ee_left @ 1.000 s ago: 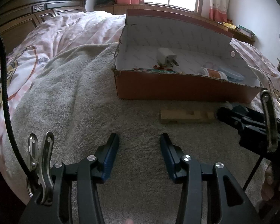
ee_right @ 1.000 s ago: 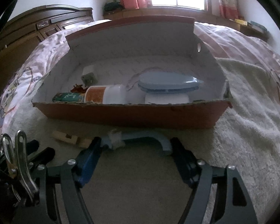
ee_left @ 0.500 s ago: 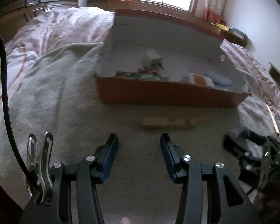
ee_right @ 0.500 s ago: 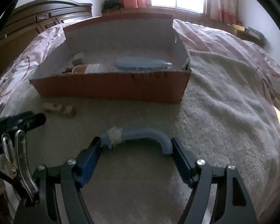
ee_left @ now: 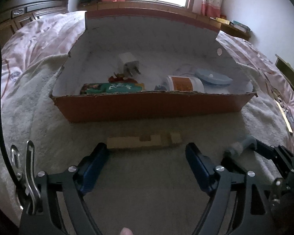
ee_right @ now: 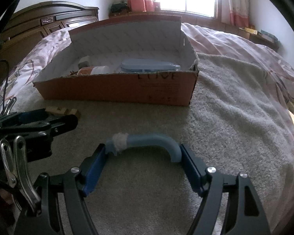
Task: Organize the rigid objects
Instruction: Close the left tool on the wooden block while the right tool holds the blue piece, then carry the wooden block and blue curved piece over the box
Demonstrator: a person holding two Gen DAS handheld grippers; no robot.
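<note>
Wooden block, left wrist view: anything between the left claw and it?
Nothing visible. The wooden block lies on the grey blanket just ahead of the left claw, whose jaws are opening with nothing between them. The cardboard box sits beyond it.

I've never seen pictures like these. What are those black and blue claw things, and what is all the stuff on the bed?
A person holds two grabbing tools, each with a camera looking along its fingers, so there is one picture per tool. The left claw is opening, with nothing between its fingers; a notched wooden block lies just ahead on the grey towel. The right claw grips a bent blue handle piece. Behind stands a cardboard box holding a white plug, an orange-labelled jar, a green packet and a blue lidded case.
</note>
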